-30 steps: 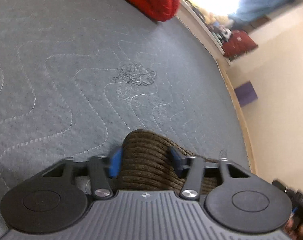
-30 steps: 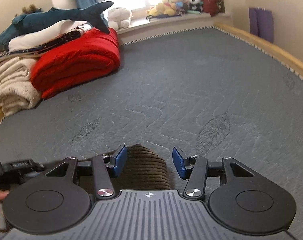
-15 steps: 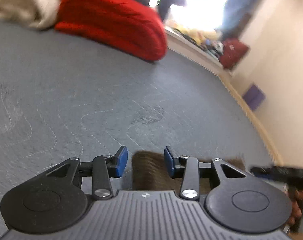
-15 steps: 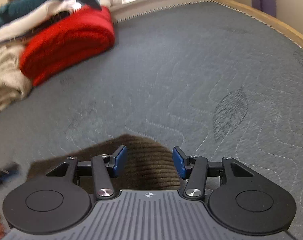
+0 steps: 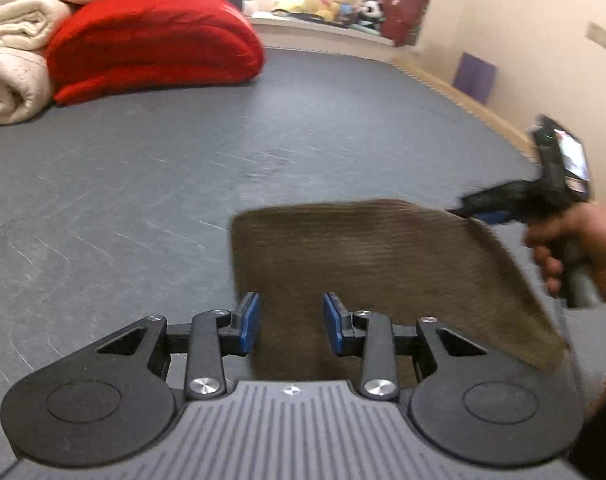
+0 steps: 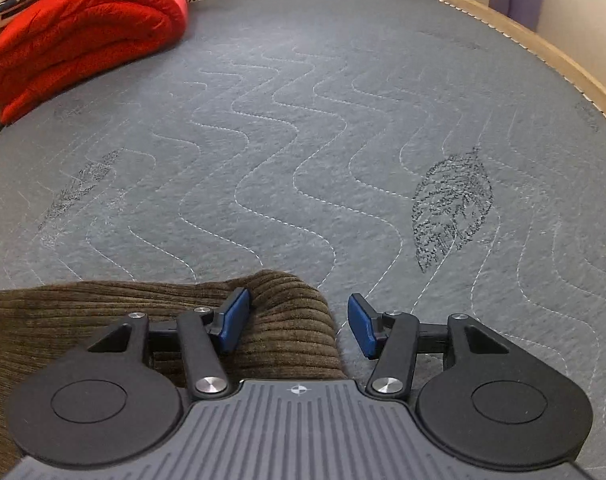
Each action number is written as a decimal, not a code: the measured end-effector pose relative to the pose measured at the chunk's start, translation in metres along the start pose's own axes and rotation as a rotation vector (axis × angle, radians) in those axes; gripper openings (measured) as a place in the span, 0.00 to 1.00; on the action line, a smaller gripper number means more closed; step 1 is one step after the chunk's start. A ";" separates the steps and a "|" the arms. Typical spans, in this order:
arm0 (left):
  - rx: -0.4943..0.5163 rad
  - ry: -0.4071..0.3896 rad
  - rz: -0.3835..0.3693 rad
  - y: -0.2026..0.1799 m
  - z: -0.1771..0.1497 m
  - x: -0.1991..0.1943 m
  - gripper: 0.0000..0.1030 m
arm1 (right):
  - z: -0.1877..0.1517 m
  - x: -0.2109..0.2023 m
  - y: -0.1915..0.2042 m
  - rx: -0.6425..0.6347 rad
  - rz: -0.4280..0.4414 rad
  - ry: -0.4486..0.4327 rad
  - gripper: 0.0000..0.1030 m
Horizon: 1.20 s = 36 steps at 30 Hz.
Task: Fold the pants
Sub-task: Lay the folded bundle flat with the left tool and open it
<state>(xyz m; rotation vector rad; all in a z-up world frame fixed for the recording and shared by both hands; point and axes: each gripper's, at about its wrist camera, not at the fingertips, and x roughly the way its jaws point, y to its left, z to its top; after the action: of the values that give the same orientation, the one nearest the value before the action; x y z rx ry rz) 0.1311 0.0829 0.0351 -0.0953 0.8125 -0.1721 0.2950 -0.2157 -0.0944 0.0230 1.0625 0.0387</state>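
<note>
The brown corduroy pants (image 5: 367, 264) lie folded on the grey quilted mattress (image 6: 303, 120), well in front of the red blanket (image 5: 151, 40). Left claw (image 5: 290, 324) and right claw (image 6: 299, 326) both gape wide over the pants, gripping nothing

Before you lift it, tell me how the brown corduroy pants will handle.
The brown corduroy pants will probably go floppy: they already hump up between the right tongs. The ribbed cloth should grip rather than slip. The layers look thick, perhaps weighty.

Brown ribbed pants (image 6: 287, 320), grey wave-stitched mattress (image 6: 303, 128), red quilt (image 5: 151, 40), seemingly cream blankets (image 5: 11, 60).
</note>
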 end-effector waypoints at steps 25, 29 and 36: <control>0.143 0.109 -0.041 -0.032 -0.053 0.012 0.46 | -0.122 -0.120 -0.006 0.044 -0.049 0.153 0.56; 0.233 0.169 -0.003 -0.041 -0.062 0.026 0.48 | -0.127 -0.117 -0.003 0.014 -0.060 0.138 0.57; 0.111 0.104 0.022 -0.043 -0.073 -0.027 0.59 | -0.138 -0.169 -0.011 0.184 0.007 -0.008 0.57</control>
<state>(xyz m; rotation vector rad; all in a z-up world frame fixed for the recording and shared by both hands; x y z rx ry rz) 0.0545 0.0442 0.0112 0.0276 0.9060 -0.2023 0.0930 -0.2340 -0.0147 0.1926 1.0549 -0.0529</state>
